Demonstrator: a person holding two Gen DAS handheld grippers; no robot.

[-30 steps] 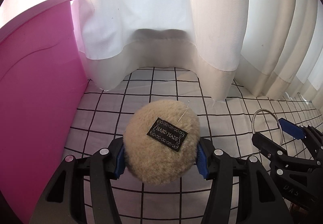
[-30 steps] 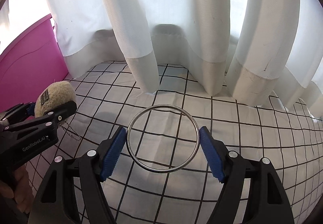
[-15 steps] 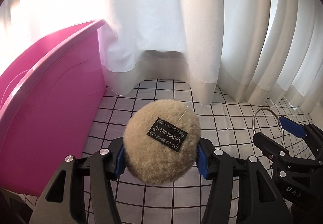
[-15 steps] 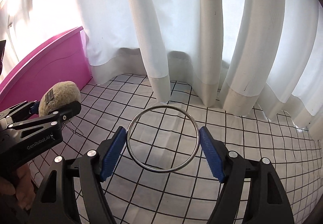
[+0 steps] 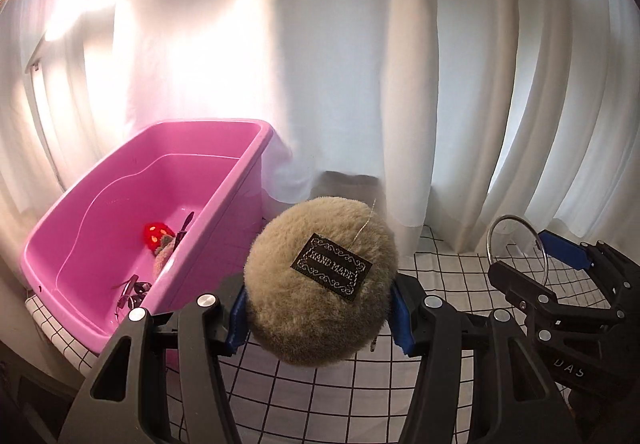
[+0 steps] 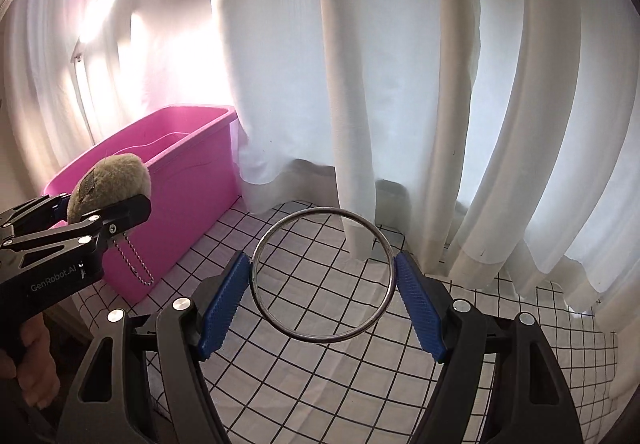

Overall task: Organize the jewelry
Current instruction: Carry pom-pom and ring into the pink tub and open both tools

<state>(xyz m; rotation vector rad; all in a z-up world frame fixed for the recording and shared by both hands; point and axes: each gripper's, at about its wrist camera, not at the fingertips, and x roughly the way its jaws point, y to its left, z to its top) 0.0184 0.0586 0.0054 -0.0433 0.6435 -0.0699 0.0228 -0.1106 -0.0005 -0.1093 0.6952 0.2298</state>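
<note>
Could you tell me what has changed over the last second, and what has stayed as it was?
Both grippers have risen above the checked cloth: the pink tub, seen only as a side wall before, now shows its inside. Unchanged: the left gripper stays clamped on the furry pompom, the right gripper on the metal ring.

Fluffy beige pompom, shiny metal ring, glossy pink plastic bin.

A home room by a window: sheer white curtains hang at twelve o'clock behind a table under a grid-patterned cloth, pink plastic tub at nine.
</note>
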